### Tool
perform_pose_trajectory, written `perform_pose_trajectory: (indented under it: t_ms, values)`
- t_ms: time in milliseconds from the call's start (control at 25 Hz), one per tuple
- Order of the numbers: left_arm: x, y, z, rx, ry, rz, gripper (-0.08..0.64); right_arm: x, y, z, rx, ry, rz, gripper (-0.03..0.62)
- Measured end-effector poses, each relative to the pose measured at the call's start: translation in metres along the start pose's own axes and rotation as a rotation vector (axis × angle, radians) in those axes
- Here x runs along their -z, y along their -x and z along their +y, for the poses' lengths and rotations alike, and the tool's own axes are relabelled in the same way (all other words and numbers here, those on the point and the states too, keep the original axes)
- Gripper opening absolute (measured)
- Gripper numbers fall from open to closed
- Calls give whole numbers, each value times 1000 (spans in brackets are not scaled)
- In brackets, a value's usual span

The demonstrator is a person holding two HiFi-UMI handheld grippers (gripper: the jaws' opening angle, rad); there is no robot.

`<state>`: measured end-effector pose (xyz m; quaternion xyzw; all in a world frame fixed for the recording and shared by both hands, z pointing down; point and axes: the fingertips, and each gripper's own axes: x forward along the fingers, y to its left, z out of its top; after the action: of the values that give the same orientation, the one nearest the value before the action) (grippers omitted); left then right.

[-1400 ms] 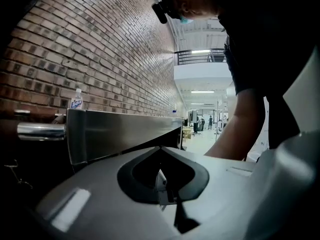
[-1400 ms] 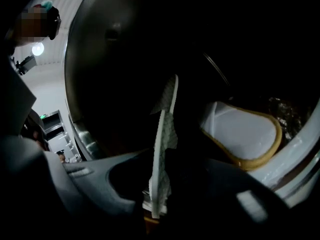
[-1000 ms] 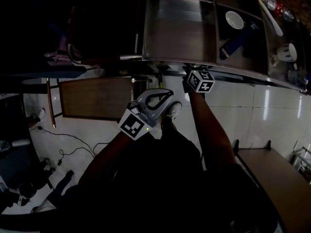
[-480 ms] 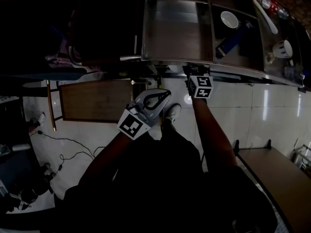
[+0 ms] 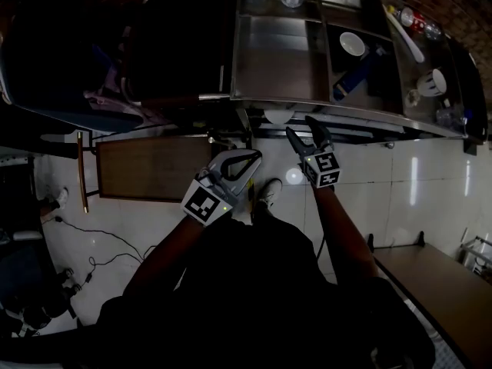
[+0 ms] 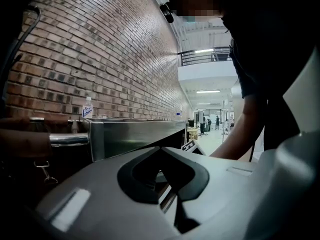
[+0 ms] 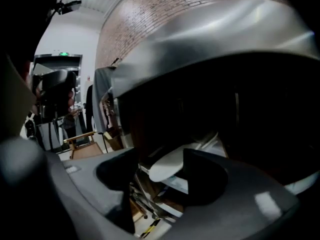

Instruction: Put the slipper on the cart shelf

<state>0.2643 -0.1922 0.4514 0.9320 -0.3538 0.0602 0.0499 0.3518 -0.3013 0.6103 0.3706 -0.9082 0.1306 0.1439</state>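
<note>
The pale, flat slipper (image 7: 167, 165) lies on a low shelf of the stainless steel cart (image 5: 277, 60). In the right gripper view it sits just below the middle of the frame, under the cart's dark overhang. In the head view it shows as a pale curved shape (image 5: 278, 116) under the cart's near edge, at upper centre.

The right gripper (image 5: 306, 133) is just right of centre in the head view and points up toward that edge. Its 2 jaws have just been opening and now stand wide apart. The slipper shows through the gap between them, but neither pad presses on it, so it is released.

The left gripper (image 5: 254, 156) is left of centre, over the white tiled floor (image 5: 361, 167). Its jaws are clenched tip to tip in a closed loop with nothing inside.

On the cart's top, toward the upper right, are a white bowl (image 5: 352, 43) and a blue object (image 5: 354, 79). A brown wooden board (image 5: 154, 167) lies at middle left. The person's white shoe (image 5: 269, 193) shows between the 2 arms. In the left gripper view a red brick wall (image 6: 100, 59) fills the upper left.
</note>
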Motion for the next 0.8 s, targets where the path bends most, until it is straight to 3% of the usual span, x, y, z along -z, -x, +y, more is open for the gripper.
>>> perform_pose_trajectory:
  t_ms: [160,400,560,800]
  values:
    - [-7,16,-1,-44,-2,-5,2,-32,26,49,-140,64,-69,224]
    - [-19,40,-4,-107,-3,-29,2,-98,65,125,-343,178,-178,12]
    - [-18,54,-5,-144,8,-22,2,-124,78,158,-431,177,-213,0]
    - [-15,90,6,-201,20,-20,2,-131,71,199,-489,237,-202,0]
